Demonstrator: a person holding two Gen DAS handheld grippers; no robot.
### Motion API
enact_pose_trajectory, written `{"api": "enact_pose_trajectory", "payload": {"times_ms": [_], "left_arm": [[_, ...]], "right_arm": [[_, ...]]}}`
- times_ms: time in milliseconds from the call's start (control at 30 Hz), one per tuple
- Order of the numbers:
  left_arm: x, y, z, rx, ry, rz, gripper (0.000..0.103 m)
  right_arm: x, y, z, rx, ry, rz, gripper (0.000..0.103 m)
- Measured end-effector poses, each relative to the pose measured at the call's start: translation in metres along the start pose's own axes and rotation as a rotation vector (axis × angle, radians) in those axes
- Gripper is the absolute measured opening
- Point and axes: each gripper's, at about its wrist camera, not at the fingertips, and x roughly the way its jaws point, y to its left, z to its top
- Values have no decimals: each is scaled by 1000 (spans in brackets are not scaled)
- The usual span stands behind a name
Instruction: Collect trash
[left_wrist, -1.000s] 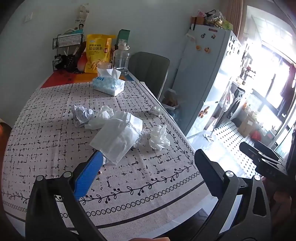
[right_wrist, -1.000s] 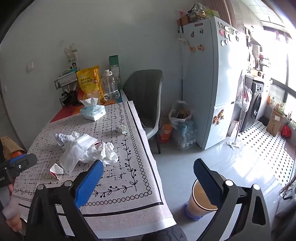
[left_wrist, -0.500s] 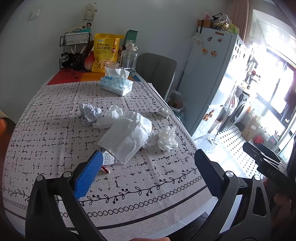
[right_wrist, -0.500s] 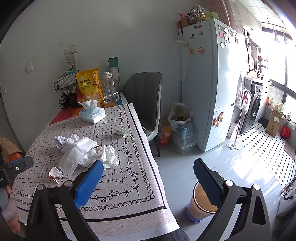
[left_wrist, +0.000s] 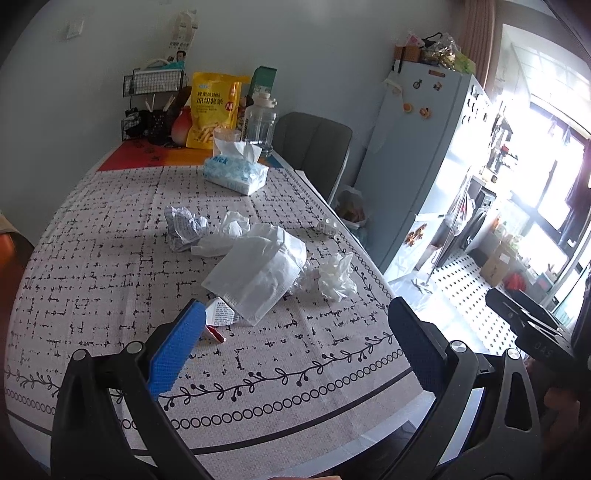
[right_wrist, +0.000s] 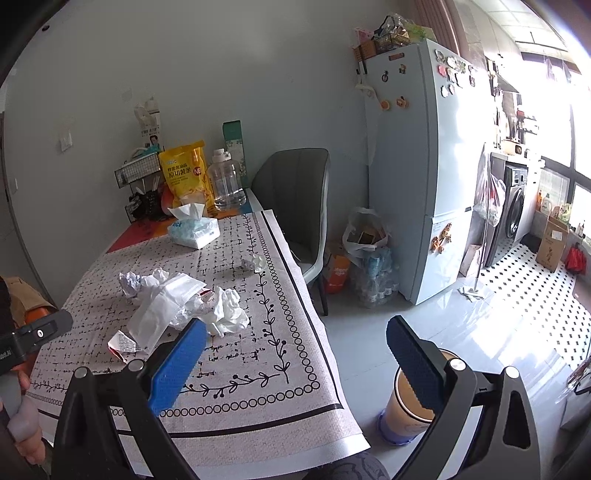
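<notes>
Trash lies in the middle of the patterned tablecloth (left_wrist: 110, 280): a flat white tissue (left_wrist: 258, 273), a crumpled white tissue (left_wrist: 336, 275), a crumpled printed paper ball (left_wrist: 183, 227), a small wrapper (left_wrist: 219, 314) and a small crumpled scrap (left_wrist: 327, 228). My left gripper (left_wrist: 295, 332) is open and empty, above the table's near edge. My right gripper (right_wrist: 295, 350) is open and empty, above the table's right edge; the flat tissue (right_wrist: 162, 310) and crumpled tissue (right_wrist: 225, 312) lie to its left. A yellowish bin (right_wrist: 410, 402) stands on the floor under its right finger.
A tissue box (left_wrist: 236, 171), a yellow snack bag (left_wrist: 212, 109), a clear jug (left_wrist: 260, 123) and a wire rack (left_wrist: 155, 107) stand at the table's far end. A grey chair (right_wrist: 299, 206), floor bags (right_wrist: 365, 258) and a fridge (right_wrist: 424, 166) are to the right.
Both grippers have moved a little nearer to the table and trash; the pile looks larger in both views. Nothing was picked up; both stay open.
</notes>
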Motion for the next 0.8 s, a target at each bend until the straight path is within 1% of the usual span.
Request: {"api": "enact_pose_trajectory", "payload": {"times_ms": [100,400,800], "left_arm": [[-5,1,-2,-2,-18,-3,98],[-10,5,-4,-8,-34,-10,98],[-11,10,-7,-19,-41,-16,98]], "right_arm": [[0,-2,0,-2,0,-8,96],[-5,-4,0,21,-19,-9,96],[-3,0,-4,9,-6,17,96]]}}
